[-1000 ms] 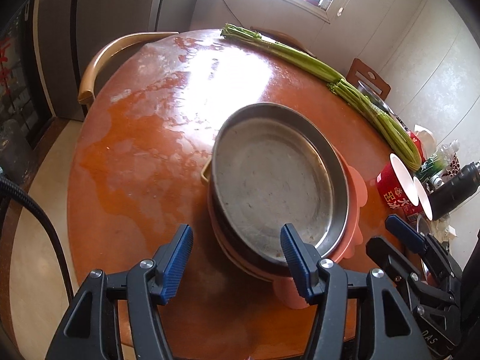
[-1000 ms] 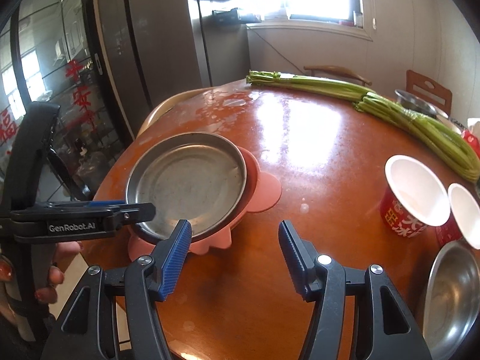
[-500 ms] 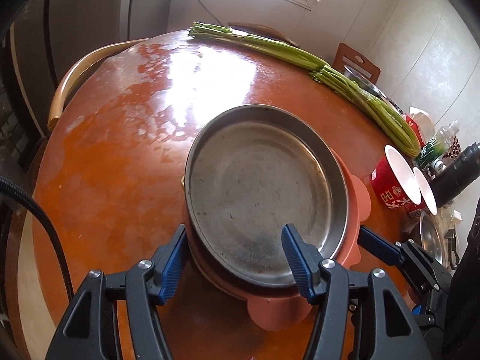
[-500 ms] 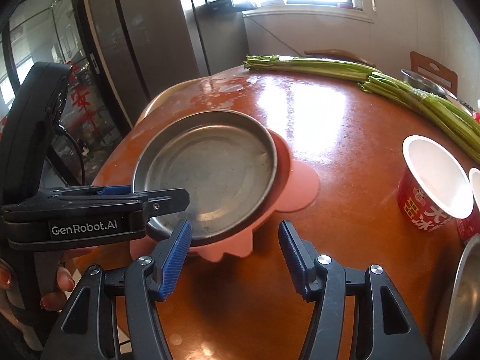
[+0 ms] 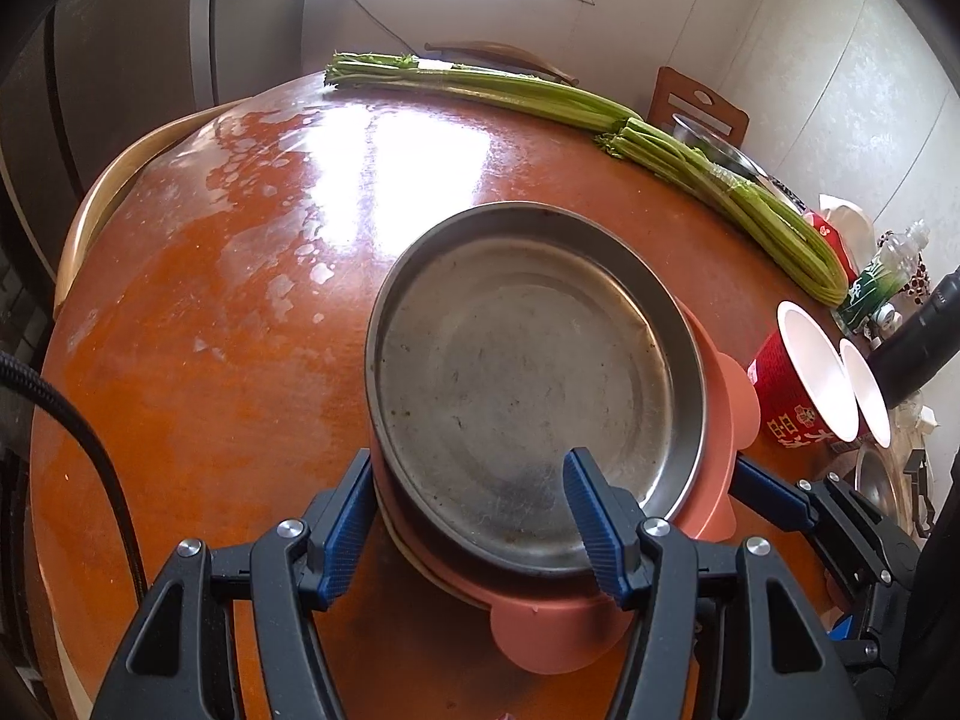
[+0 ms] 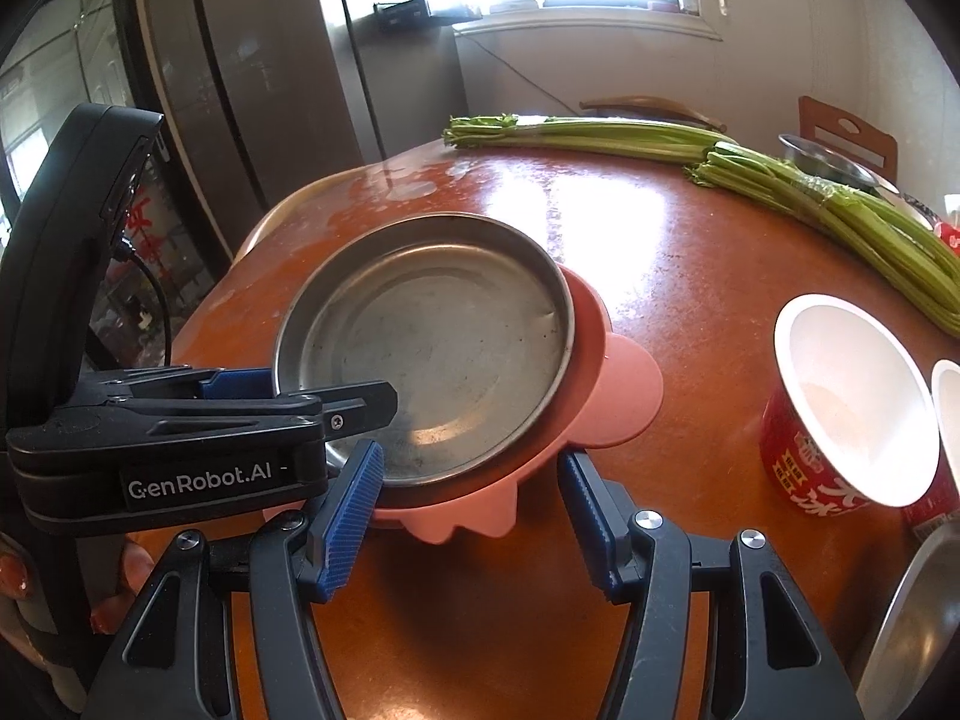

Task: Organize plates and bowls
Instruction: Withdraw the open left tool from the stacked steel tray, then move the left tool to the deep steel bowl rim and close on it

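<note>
Centrally, the steel plate (image 5: 516, 396) sits on top of a pink scalloped plate (image 5: 717, 414), both stacked on the orange tabletop (image 5: 198, 372). Around that steel plate's near rim the left gripper (image 5: 465, 516) stands part open, one pad outside the rim and one over the plate's inside; contact is unclear. The right gripper (image 6: 471, 516) hangs part open and empty by the pink plate's edge. Two red paper cups (image 6: 840, 414) stand right of the steel plate, celery stalks (image 5: 600, 114) lie beyond it, and a steel bowl (image 6: 918, 612) sits near the cups.
</note>
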`<state>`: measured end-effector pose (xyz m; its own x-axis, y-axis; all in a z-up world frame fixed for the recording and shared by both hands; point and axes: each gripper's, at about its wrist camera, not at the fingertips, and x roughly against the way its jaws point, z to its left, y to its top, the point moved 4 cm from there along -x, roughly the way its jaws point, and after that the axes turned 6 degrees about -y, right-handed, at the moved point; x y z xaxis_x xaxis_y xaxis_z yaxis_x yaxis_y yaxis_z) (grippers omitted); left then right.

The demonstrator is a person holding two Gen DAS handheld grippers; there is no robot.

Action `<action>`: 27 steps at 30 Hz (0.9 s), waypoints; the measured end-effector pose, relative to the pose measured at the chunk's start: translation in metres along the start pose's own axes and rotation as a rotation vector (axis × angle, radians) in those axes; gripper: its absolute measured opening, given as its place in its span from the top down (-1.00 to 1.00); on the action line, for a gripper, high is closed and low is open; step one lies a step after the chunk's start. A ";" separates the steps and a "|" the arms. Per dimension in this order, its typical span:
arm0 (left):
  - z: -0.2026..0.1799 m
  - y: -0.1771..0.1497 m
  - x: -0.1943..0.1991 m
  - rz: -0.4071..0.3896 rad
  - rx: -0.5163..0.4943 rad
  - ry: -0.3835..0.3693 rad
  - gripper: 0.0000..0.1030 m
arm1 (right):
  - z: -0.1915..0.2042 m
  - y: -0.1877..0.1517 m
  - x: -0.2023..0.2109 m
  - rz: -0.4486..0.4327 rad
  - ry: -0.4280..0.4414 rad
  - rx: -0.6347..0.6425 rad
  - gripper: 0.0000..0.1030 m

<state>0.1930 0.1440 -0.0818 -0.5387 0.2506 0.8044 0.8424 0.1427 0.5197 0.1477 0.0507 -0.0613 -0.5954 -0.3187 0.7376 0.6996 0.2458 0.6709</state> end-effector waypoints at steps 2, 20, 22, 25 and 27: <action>0.000 0.002 -0.001 -0.004 -0.003 0.006 -0.20 | 0.001 0.000 0.001 -0.003 -0.003 0.003 -0.20; 0.002 -0.001 0.041 -0.095 -0.019 0.084 -0.21 | -0.020 0.005 0.037 -0.097 -0.091 -0.010 -0.20; -0.003 -0.003 0.047 -0.104 -0.026 0.079 -0.21 | -0.022 0.005 0.046 -0.110 -0.094 -0.010 -0.20; -0.015 -0.004 0.058 -0.121 -0.039 0.050 -0.21 | -0.026 0.006 0.061 -0.137 -0.096 -0.020 -0.20; -0.026 -0.005 0.066 -0.141 -0.053 0.035 -0.21 | -0.028 0.005 0.073 -0.155 -0.093 -0.028 -0.20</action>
<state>0.1532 0.1351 -0.0236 -0.6525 0.1980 0.7315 0.7569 0.1227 0.6419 0.1190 0.0032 -0.0062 -0.7301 -0.2646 0.6301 0.6064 0.1742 0.7758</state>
